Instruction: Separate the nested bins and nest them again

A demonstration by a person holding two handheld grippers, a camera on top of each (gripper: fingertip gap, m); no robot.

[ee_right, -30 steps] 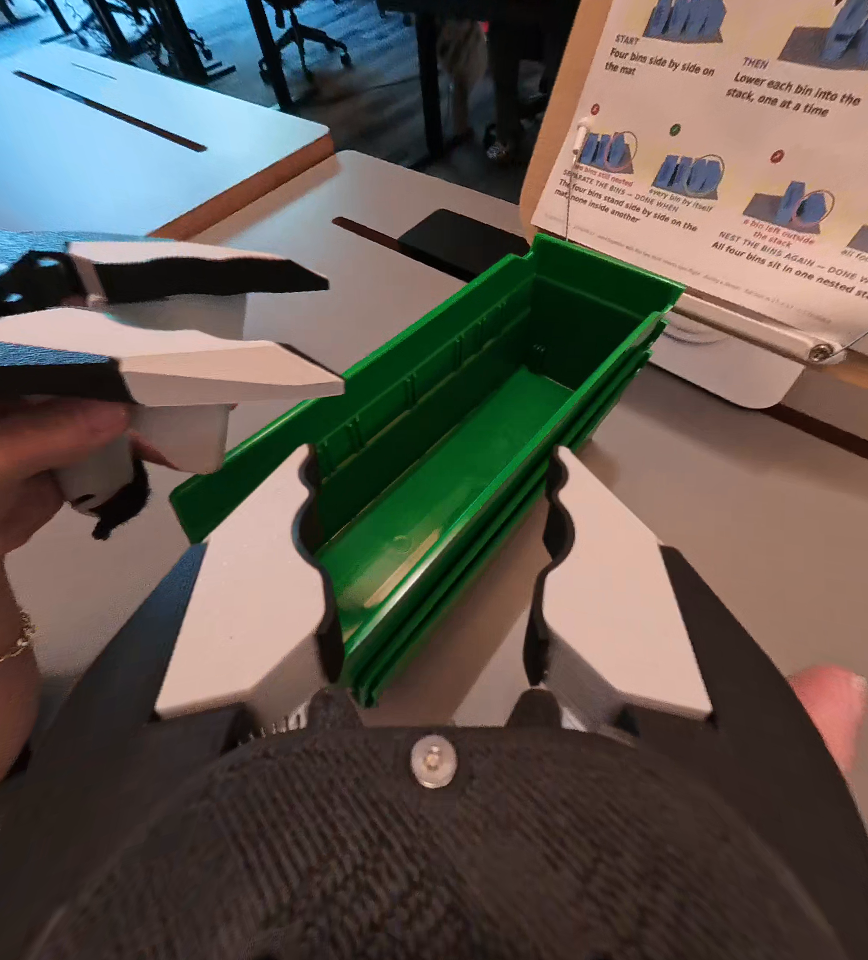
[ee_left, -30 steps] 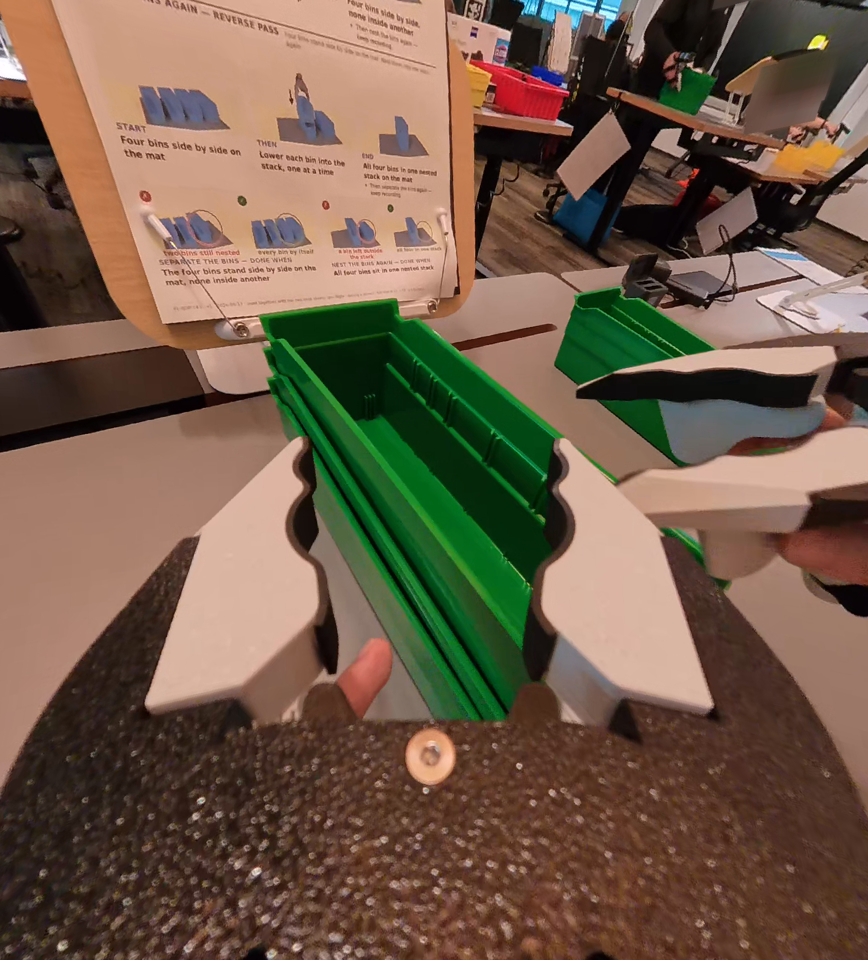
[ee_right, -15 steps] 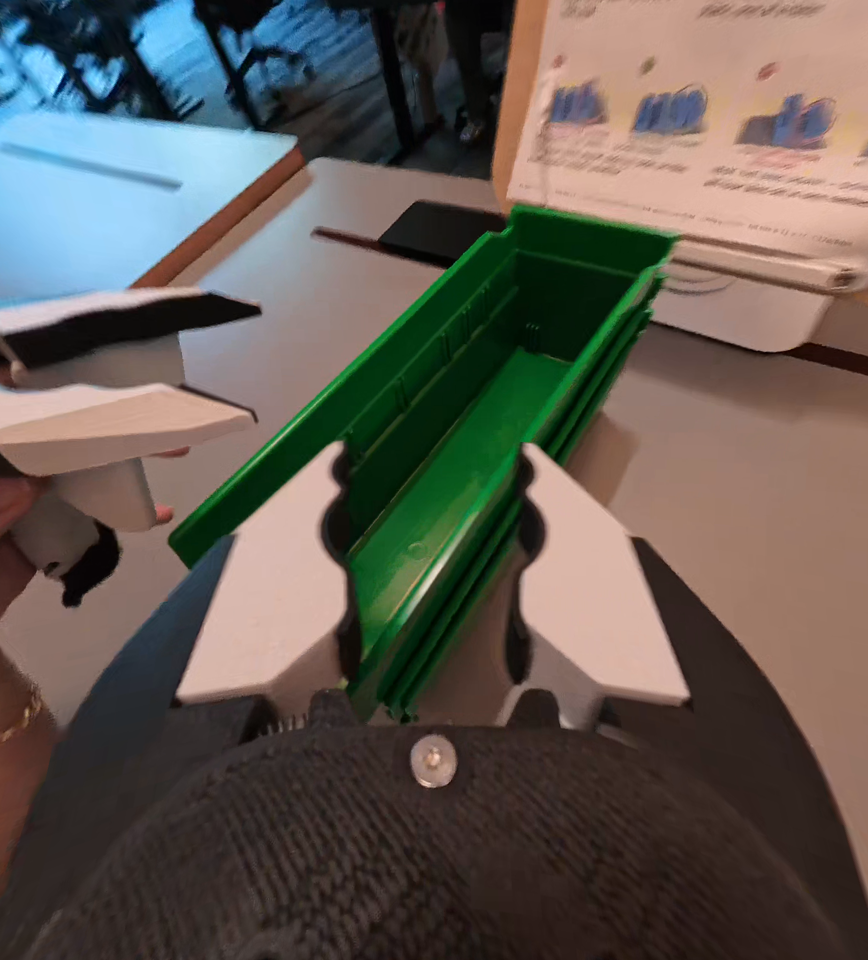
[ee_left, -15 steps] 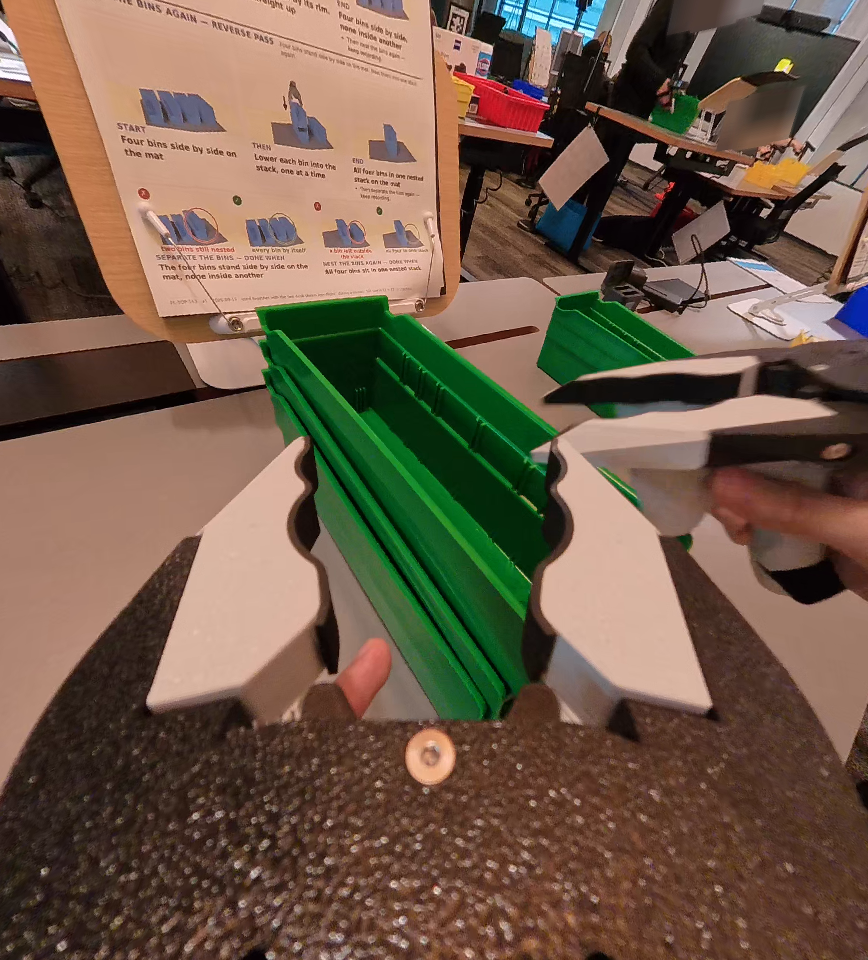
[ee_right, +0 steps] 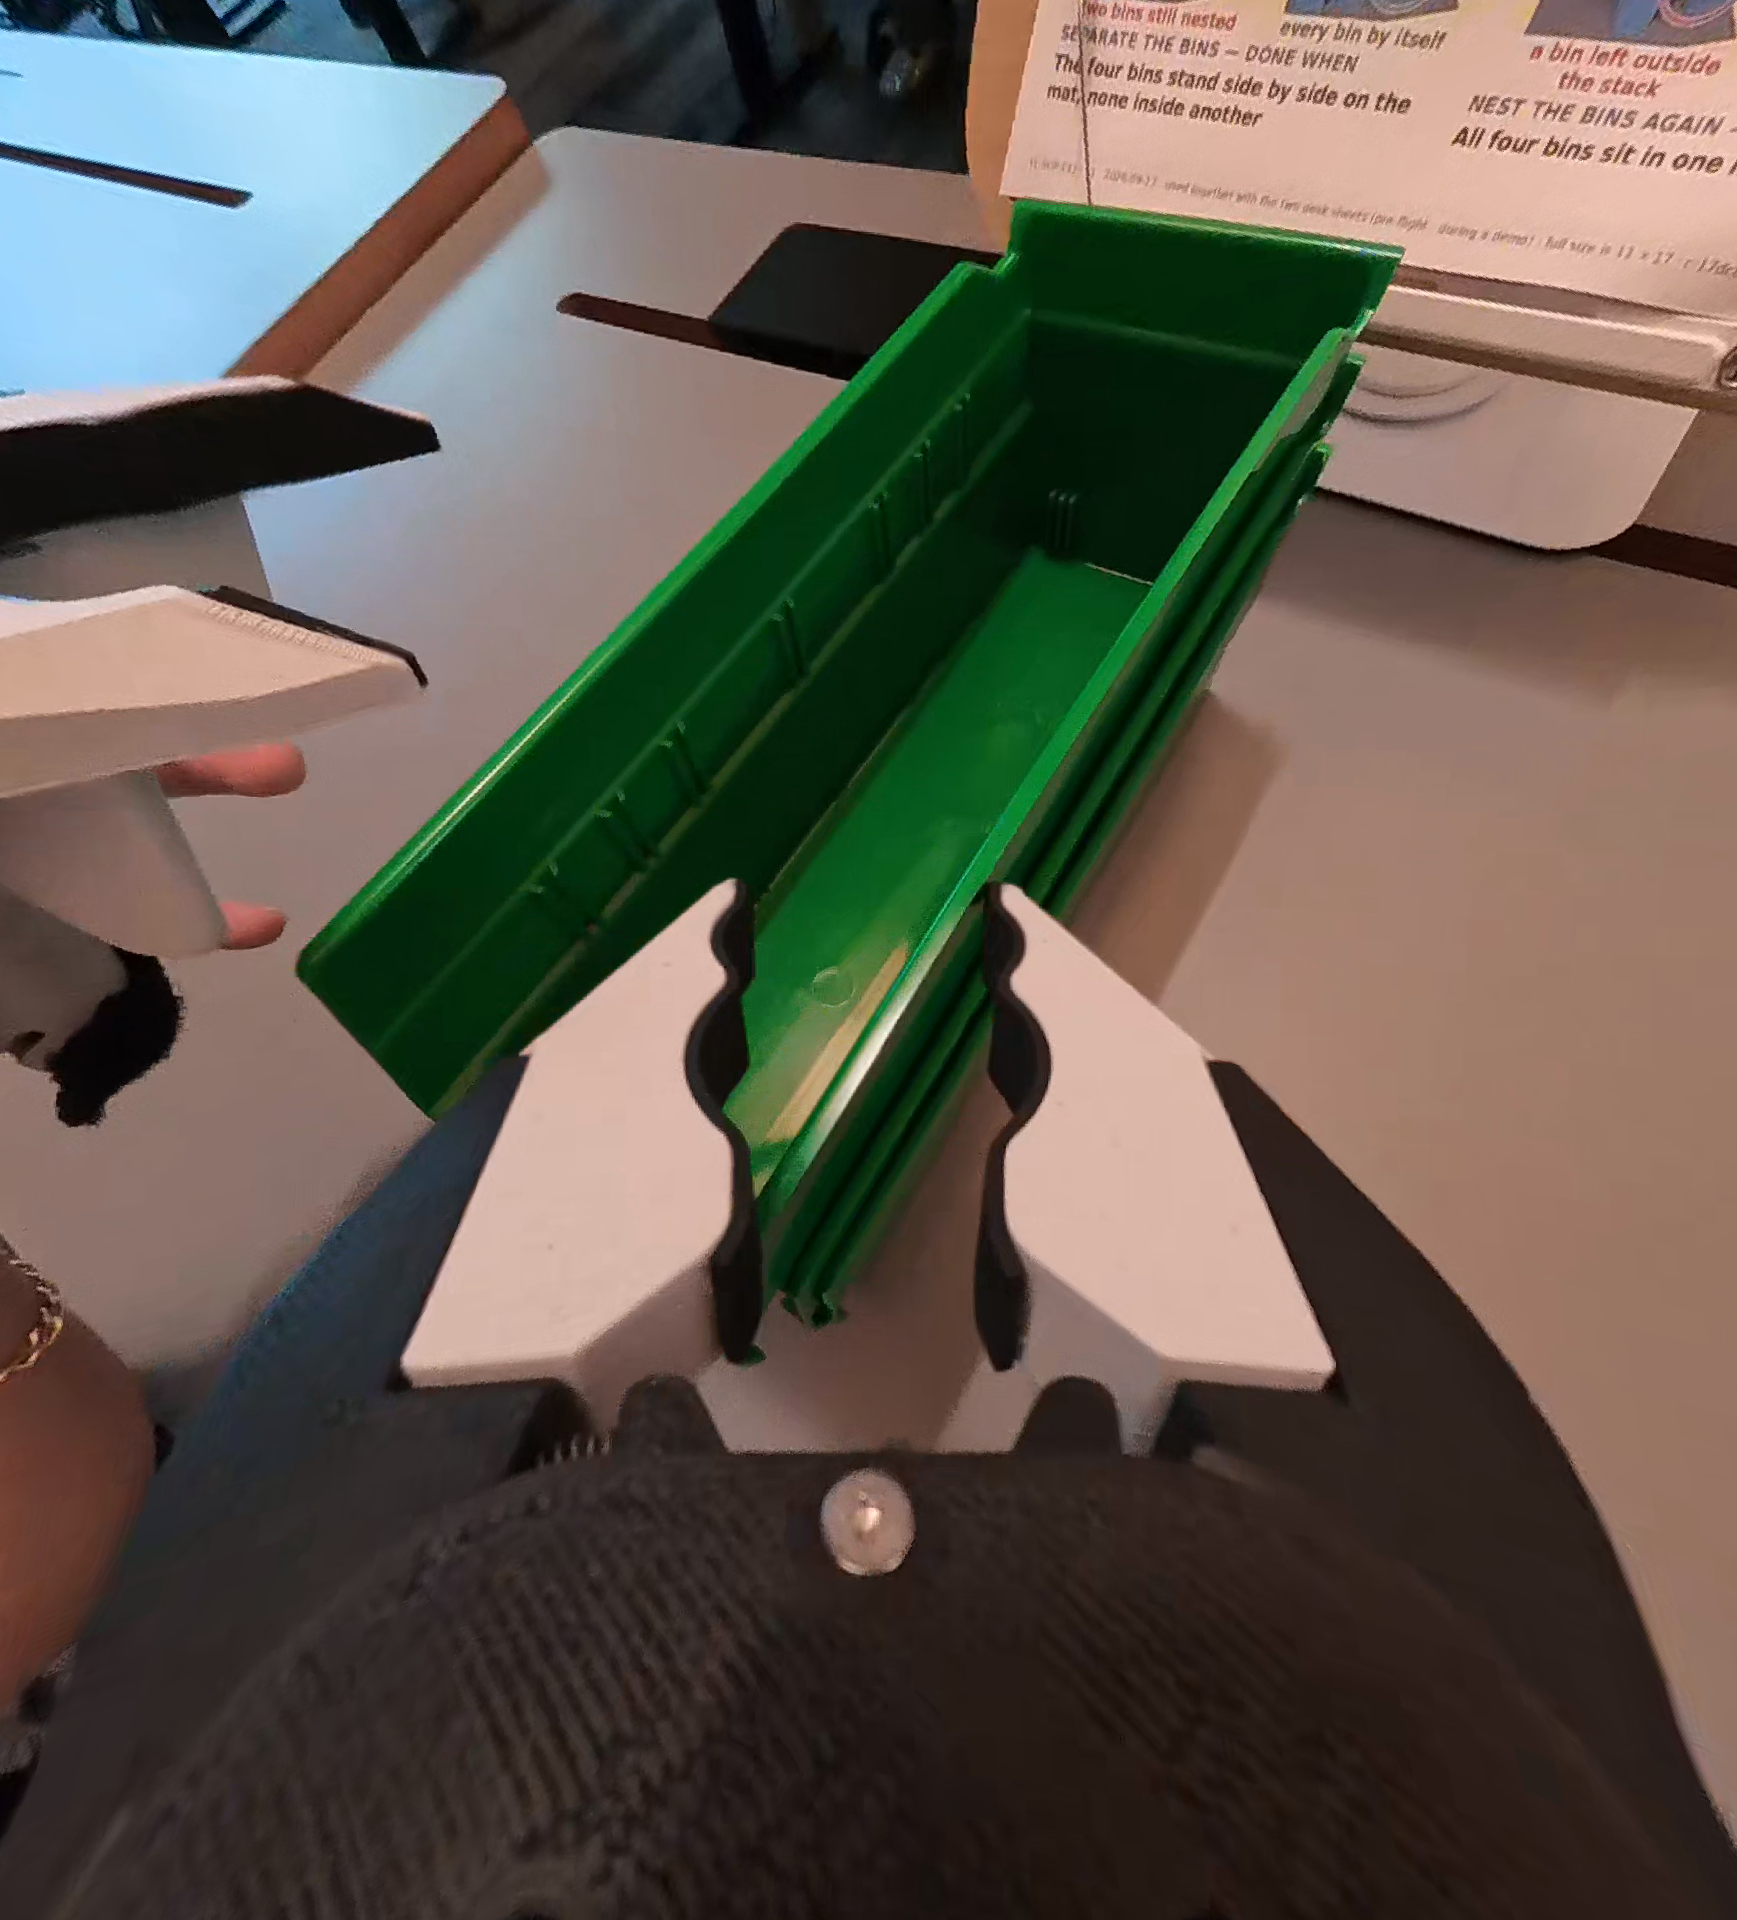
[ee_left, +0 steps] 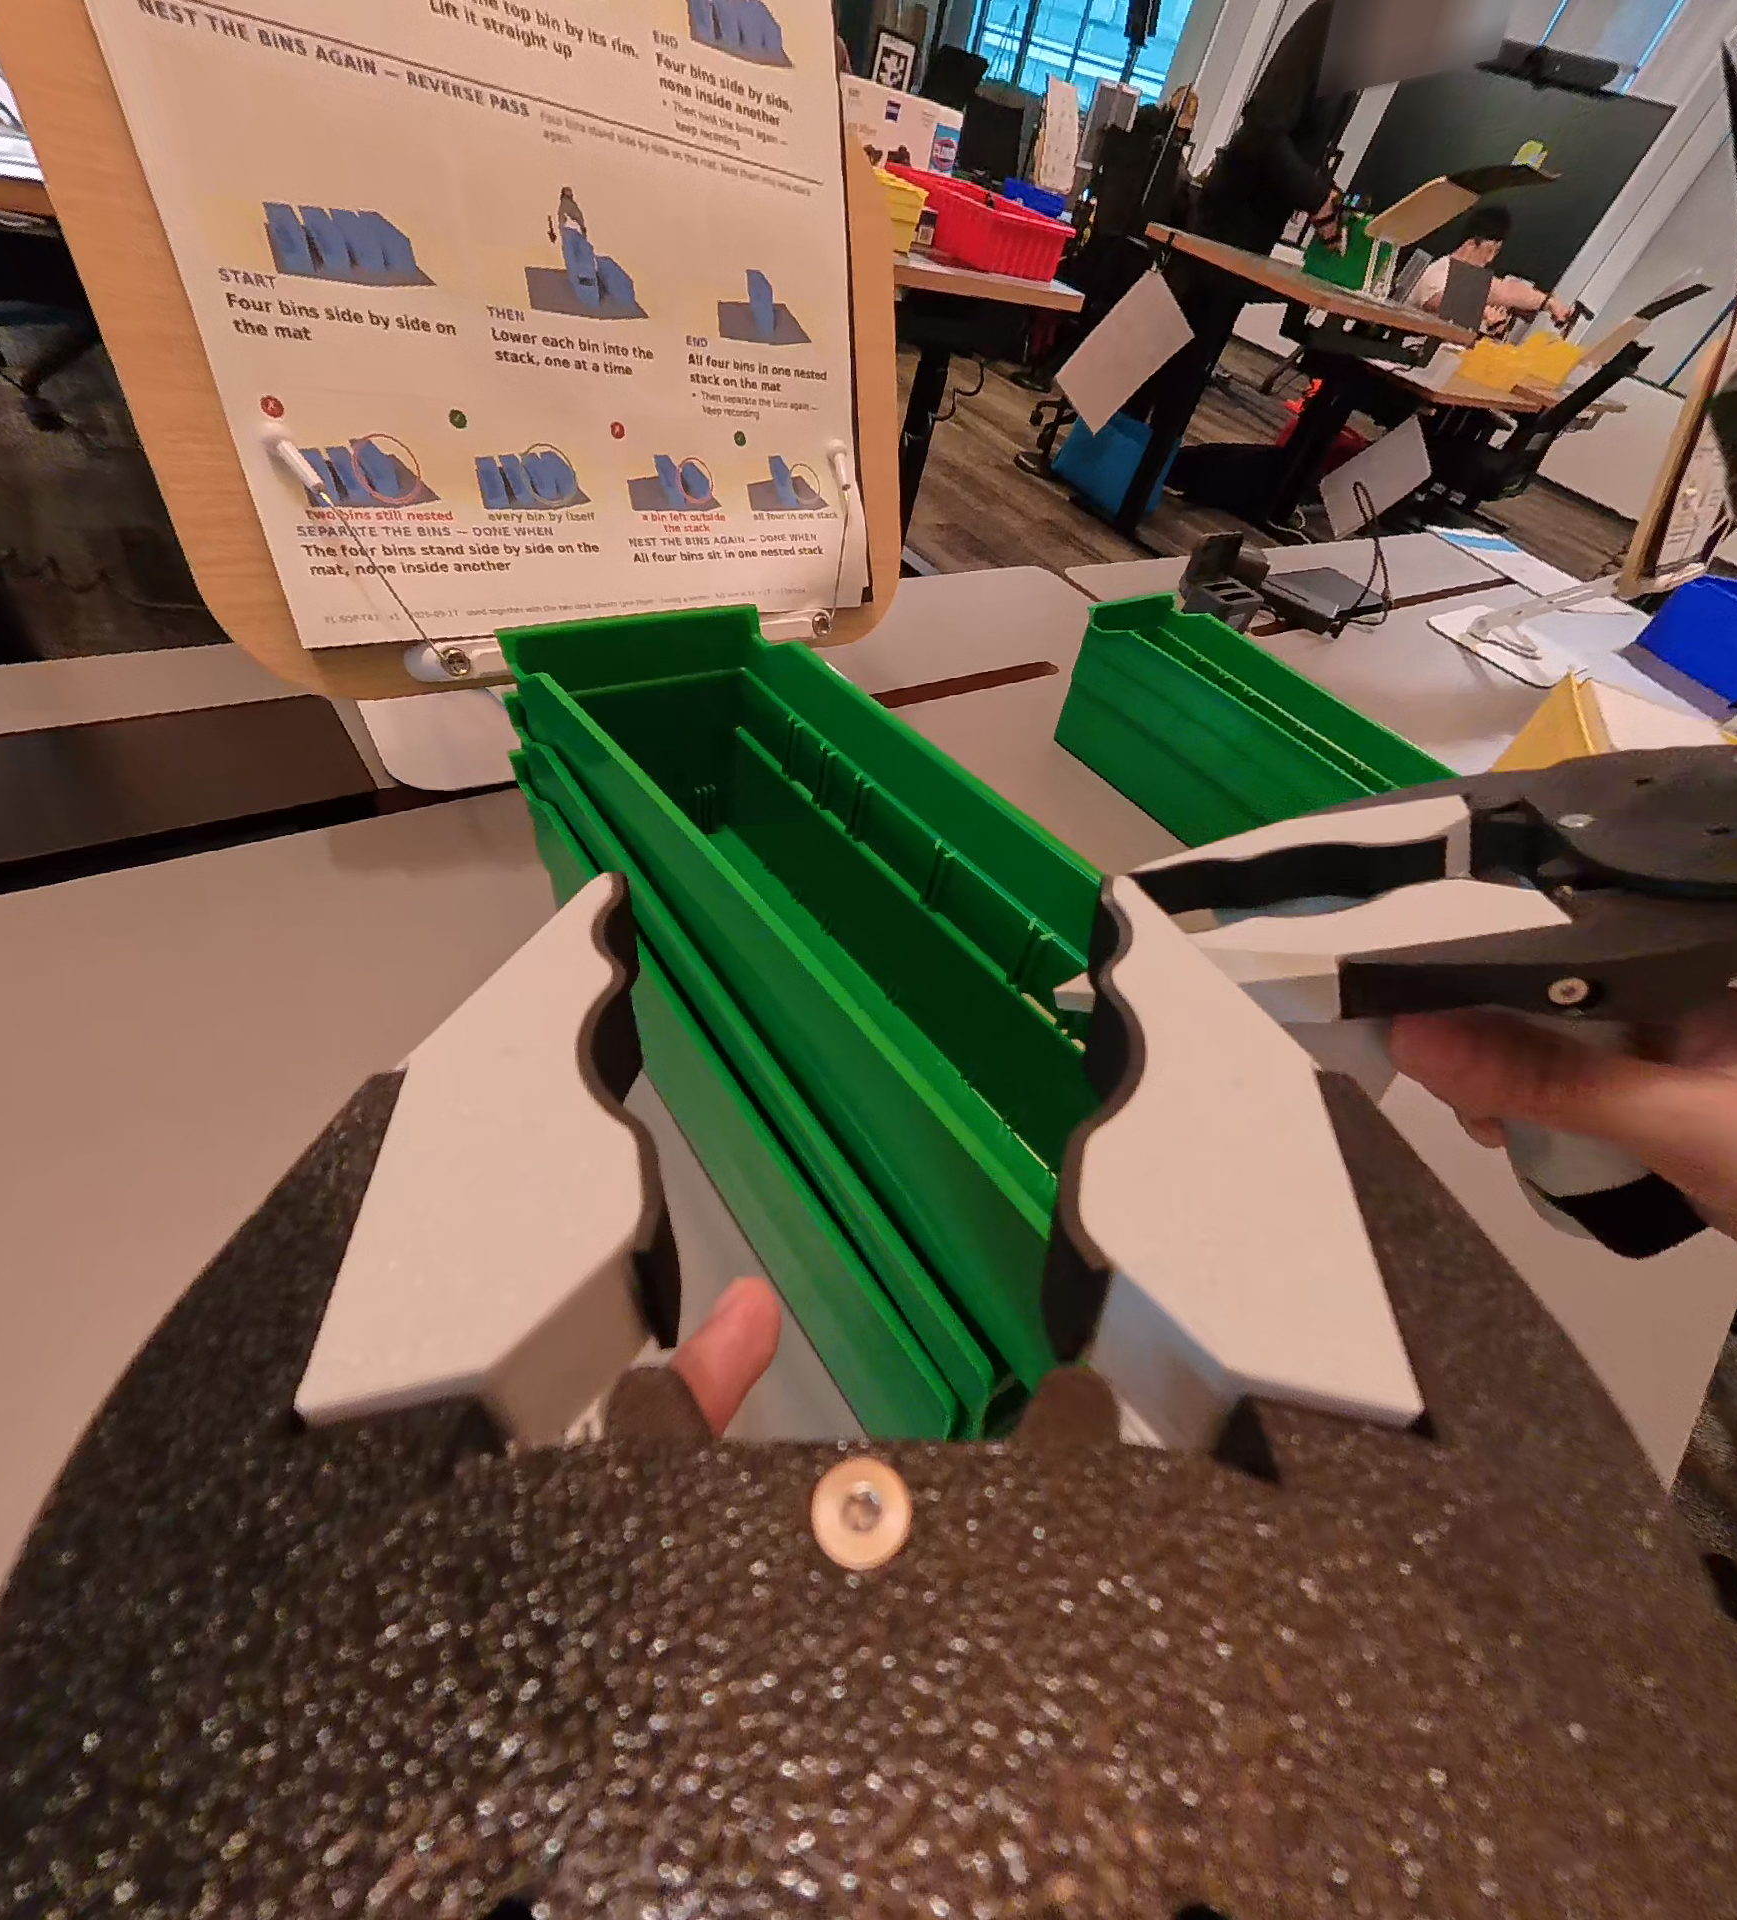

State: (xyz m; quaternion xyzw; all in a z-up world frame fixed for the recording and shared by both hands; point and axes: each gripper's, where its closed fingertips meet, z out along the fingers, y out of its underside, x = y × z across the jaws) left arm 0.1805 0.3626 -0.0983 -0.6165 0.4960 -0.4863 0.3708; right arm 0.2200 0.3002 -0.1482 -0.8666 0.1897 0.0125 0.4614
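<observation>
A stack of nested green bins (ee_left: pixel 822 790) stands lengthwise in front of me on the grey table (ee_left: pixel 168 1039). It also shows in the right wrist view (ee_right: pixel 947 727). My left gripper (ee_left: pixel 864 904) is open and straddles the stack's left wall near its front end. My right gripper (ee_right: pixel 864 899) is half closed around the rims of the right wall near the front end, and a gap still shows beside its right pad. Each gripper also shows from the side in the other view: the right one (ee_left: pixel 1155 920) and the left one (ee_right: pixel 422 551).
A wooden board with an instruction sheet (ee_left: pixel 531 312) stands right behind the stack. Another green bin (ee_left: pixel 1207 727) sits on the table to the right. Farther right are a blue bin (ee_left: pixel 1716 634) and a yellow thing (ee_left: pixel 1560 727). A dark slab (ee_right: pixel 822 291) lies behind the stack on the left.
My right gripper has moved in over the stack's right wall and its jaws have narrowed steadily. My left gripper stays open in much the same place.
</observation>
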